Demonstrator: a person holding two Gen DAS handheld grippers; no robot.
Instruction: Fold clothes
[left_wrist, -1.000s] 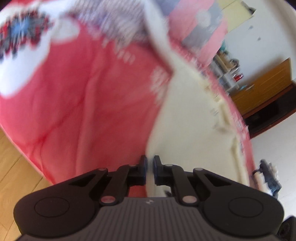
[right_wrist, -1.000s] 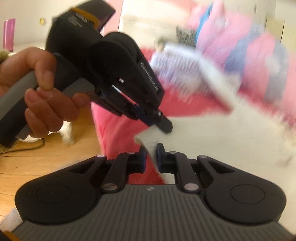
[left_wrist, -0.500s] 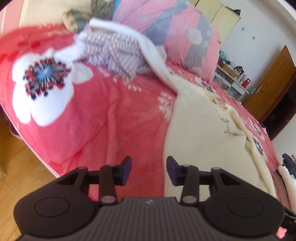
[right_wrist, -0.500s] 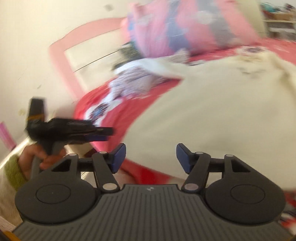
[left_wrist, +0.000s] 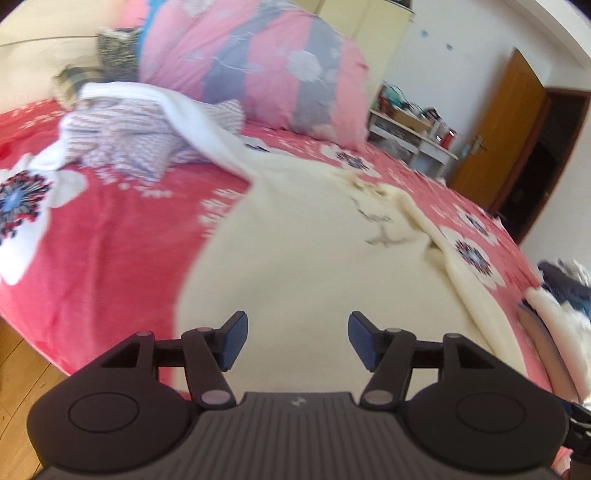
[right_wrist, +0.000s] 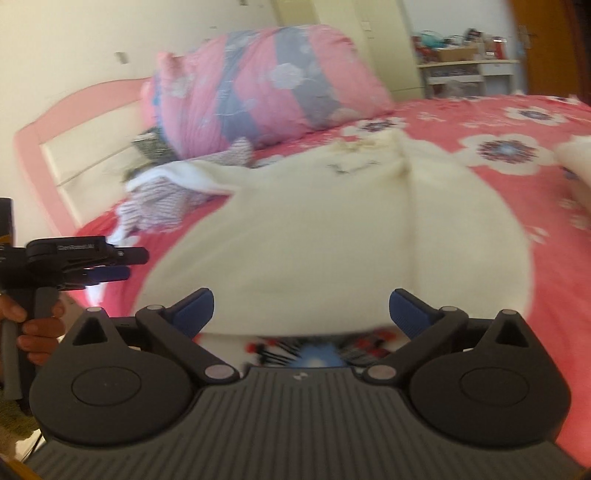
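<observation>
Both hand-held grippers have let go and spread wide, left (left_wrist: 294, 339) and right (right_wrist: 301, 314) alike, so the cream garment (right_wrist: 317, 236) now lies flat on the red floral bed (left_wrist: 103, 236), looking ready for its next fold.

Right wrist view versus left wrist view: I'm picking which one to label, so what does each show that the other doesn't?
Only the right wrist view shows the left gripper from outside, the hand holding it, and the pink headboard. Only the left wrist view shows the wooden door and floor. Both show the cream garment spread on the red floral bedspread, the striped clothes, the pink-grey quilt, and open grippers.
</observation>
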